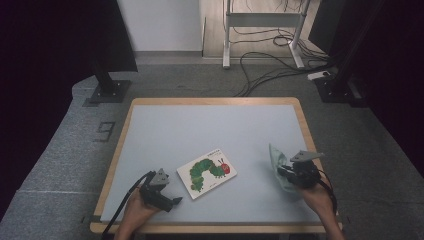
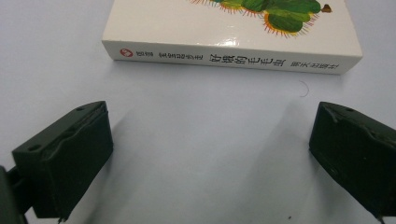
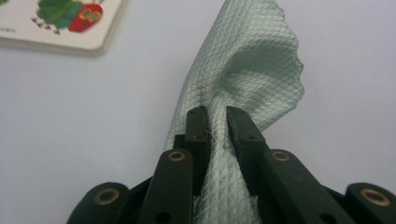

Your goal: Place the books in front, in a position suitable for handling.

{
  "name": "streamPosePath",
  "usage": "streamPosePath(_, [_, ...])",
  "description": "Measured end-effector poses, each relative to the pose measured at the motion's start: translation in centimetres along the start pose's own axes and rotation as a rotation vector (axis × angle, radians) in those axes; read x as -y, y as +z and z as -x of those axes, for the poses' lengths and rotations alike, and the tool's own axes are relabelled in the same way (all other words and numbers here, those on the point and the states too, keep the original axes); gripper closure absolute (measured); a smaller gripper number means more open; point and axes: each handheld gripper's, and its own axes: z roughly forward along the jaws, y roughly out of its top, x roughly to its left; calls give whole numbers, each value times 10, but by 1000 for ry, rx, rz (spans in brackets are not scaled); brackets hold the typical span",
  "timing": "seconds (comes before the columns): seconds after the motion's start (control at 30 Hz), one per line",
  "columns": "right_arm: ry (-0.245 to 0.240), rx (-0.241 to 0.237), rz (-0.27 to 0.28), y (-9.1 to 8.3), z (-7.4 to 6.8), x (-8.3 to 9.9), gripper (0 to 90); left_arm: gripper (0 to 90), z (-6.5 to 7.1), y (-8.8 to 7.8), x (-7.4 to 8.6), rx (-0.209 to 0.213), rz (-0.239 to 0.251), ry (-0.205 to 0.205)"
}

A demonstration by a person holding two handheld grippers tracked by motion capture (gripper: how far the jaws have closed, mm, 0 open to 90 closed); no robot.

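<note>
A white board book [image 1: 207,172] with a green caterpillar on its cover lies flat on the table, front of centre. My left gripper [image 1: 176,201] rests near the front edge just left of the book, open, with nothing between its jaws. In the left gripper view the book's spine [image 2: 232,57] faces the two wide-apart jaws across bare table. My right gripper [image 1: 283,172] is at the right side of the table, shut on a pale green cloth [image 1: 278,161]. In the right gripper view the cloth [image 3: 252,70] rises crumpled from between the pinched fingertips [image 3: 197,122], and the book's corner [image 3: 63,21] lies at the upper left.
The table top [image 1: 210,125] is pale blue-grey with a wooden rim. On the carpet beyond stand black stand bases [image 1: 107,90], a white desk frame [image 1: 262,25] and loose cables [image 1: 270,65].
</note>
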Motion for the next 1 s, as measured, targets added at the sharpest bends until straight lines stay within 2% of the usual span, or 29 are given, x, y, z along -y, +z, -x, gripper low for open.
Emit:
streamPosePath(0.33, [78, 17, -27, 5, 8, 46, 773, 0, 0, 0, 0, 0, 1, -1])
streamPosePath(0.53, [74, 9, -19, 7, 7, 50, 723, 0, 0, 0, 0, 0, 1, 0])
streamPosePath(0.67, [64, 28, -35, 4, 5, 44, 555, 0, 0, 0, 0, 1, 0, -1])
streamPosePath(0.8, [67, 31, -18, -1, 6, 33, 361, 0, 0, 0, 0, -1, 0, 0])
streamPosePath(0.9, [38, 32, 1, -2, 3, 22, 240, 0, 0, 0, 0, -1, 0, 0])
streamPosePath(1.0, [12, 20, 14, 3, -1, 12, 162, 0, 0, 0, 0, -3, -3, 4])
